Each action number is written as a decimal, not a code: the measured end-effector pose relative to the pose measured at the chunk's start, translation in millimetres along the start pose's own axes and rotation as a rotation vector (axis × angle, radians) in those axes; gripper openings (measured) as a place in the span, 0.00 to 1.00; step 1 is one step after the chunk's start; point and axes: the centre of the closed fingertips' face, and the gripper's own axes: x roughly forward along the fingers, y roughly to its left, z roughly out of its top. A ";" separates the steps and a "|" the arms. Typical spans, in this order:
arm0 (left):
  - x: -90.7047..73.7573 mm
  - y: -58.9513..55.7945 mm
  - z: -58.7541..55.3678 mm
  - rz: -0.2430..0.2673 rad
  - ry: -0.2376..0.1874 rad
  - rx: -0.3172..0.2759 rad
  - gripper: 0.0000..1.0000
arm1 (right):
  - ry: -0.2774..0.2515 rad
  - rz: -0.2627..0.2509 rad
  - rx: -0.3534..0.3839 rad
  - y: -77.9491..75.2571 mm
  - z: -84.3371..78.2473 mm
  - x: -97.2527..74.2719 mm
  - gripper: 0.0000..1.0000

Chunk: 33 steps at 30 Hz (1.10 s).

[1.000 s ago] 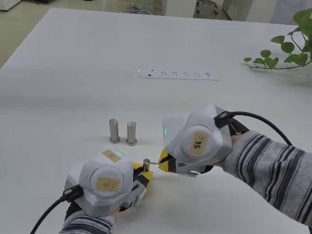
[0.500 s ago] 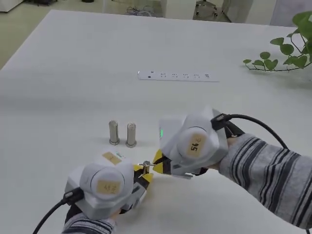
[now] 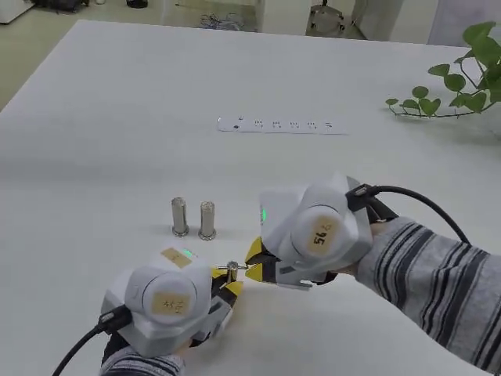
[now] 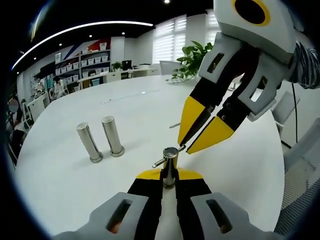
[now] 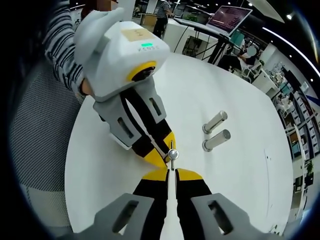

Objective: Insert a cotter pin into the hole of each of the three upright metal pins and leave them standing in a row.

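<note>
A wide white bench (image 3: 117, 117) carries a power strip (image 3: 274, 124) and a leafy plant (image 3: 454, 86) at its far edge. Bright windows (image 4: 165, 40), shelves (image 4: 75, 62) and a curved ceiling light (image 4: 85, 27) lie beyond.

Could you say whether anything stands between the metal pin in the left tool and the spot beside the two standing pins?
Nothing visible does. Only bare table lies between the held metal pin in the left tool and the nearer standing pin; the right tool, gripping the cotter pin, is on the opposite side.
</note>
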 end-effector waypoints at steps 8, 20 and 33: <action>0.0 0.0 0.0 0.001 0.000 -0.008 0.05 | -0.008 0.000 0.010 0.5 0.9 2.2 0.00; 0.3 0.2 0.2 0.006 -0.002 -0.005 0.05 | -0.018 -0.004 0.036 1.7 4.0 3.3 0.00; 0.9 4.1 1.4 -0.007 0.000 0.019 0.05 | -0.183 -0.063 0.461 -6.4 -4.2 -11.4 0.17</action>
